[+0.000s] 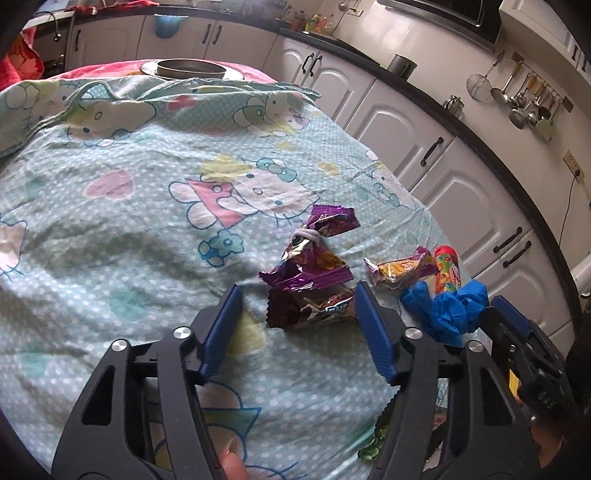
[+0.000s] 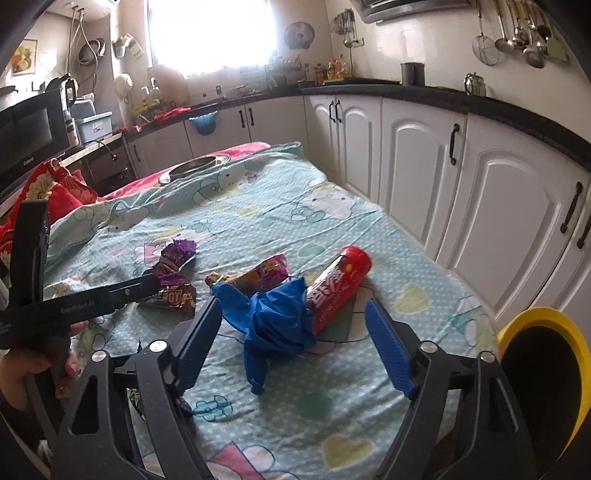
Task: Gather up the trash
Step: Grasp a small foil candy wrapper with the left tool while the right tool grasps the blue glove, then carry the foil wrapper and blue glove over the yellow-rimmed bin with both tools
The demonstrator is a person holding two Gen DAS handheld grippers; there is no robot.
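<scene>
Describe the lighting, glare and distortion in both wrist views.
Right wrist view: the window is blown out to white, washing out the counter below it; the cabinets bow from the fisheye. Left wrist view: even light, a soft shadow on the bedsheet, the counter edge curves strongly, and dark vignette fills the corners. Both stay fairly sharp near the wrappers.

A home kitchen: white cabinets (image 2: 406, 147) under a dark countertop (image 2: 480, 99), ladles and strainers (image 1: 524, 99) hanging on the wall, a microwave (image 2: 29, 136), and condiment bottles (image 2: 332, 70) near the window.
</scene>
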